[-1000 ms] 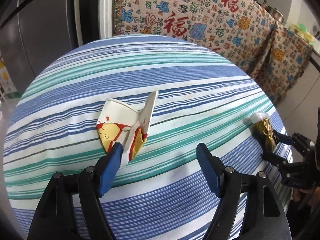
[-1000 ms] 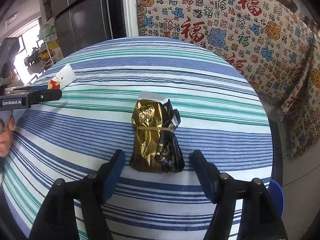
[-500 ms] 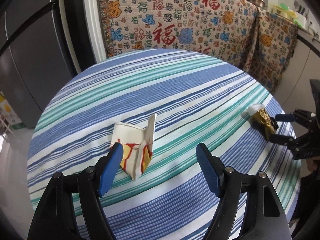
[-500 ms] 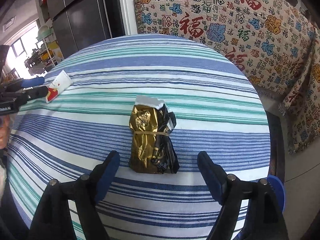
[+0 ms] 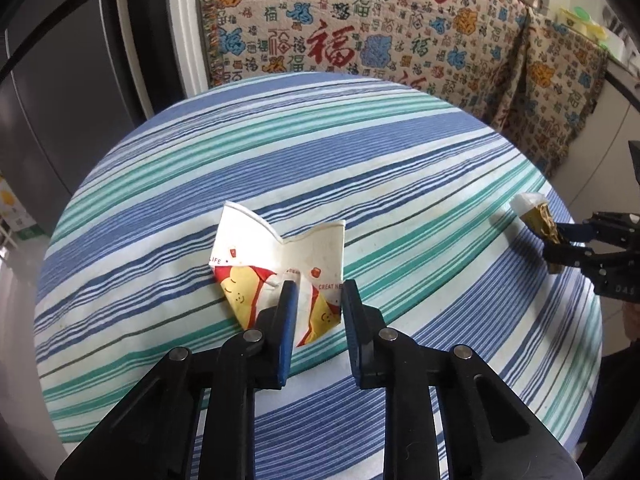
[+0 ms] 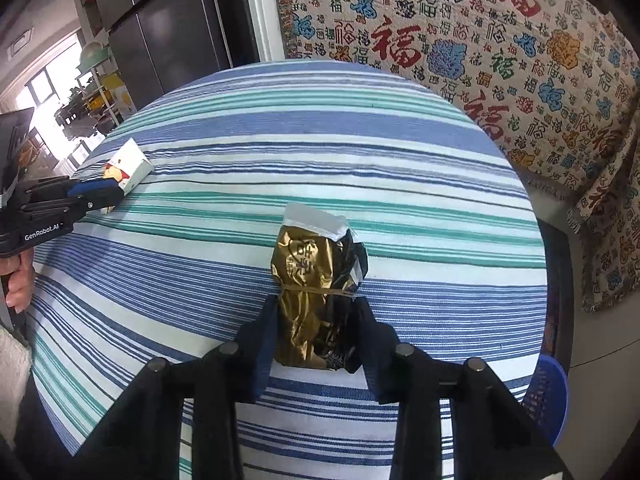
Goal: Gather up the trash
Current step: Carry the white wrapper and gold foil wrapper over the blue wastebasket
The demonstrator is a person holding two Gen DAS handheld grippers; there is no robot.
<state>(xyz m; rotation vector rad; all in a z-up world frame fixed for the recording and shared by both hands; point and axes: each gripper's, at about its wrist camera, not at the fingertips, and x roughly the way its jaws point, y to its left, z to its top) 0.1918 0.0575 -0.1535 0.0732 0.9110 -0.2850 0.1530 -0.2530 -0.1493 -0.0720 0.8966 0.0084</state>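
Two hand-held grippers act at once on a round table covered with a blue, teal and white striped cloth (image 5: 360, 152). Left gripper (image 5: 316, 300): blue-padded fingers drawn narrow on a raised fold of the flattened white paper cup with red and yellow cartoon print (image 5: 280, 256), which lies on the cloth near the table's left side; contact appears made on both faces of the fold, though the pinch catches only the lower edge. Right gripper (image 6: 316, 320): fingers closed against the near end of the crumpled gold and black foil wrapper bound by a rubber band (image 6: 316, 292), which lies near the table's right edge with its white torn end pointing away. Both pieces look seated on the cloth, not yet lifted. To do this step well, hold each squeeze firm before raising, lift straight up so thin paper and slick foil do not slide out, and avoid snagging the cloth. Background: patterned fabric with red characters (image 6: 460, 40); blue plastic basket (image 6: 548, 396) beside the table at right, a likely destination.
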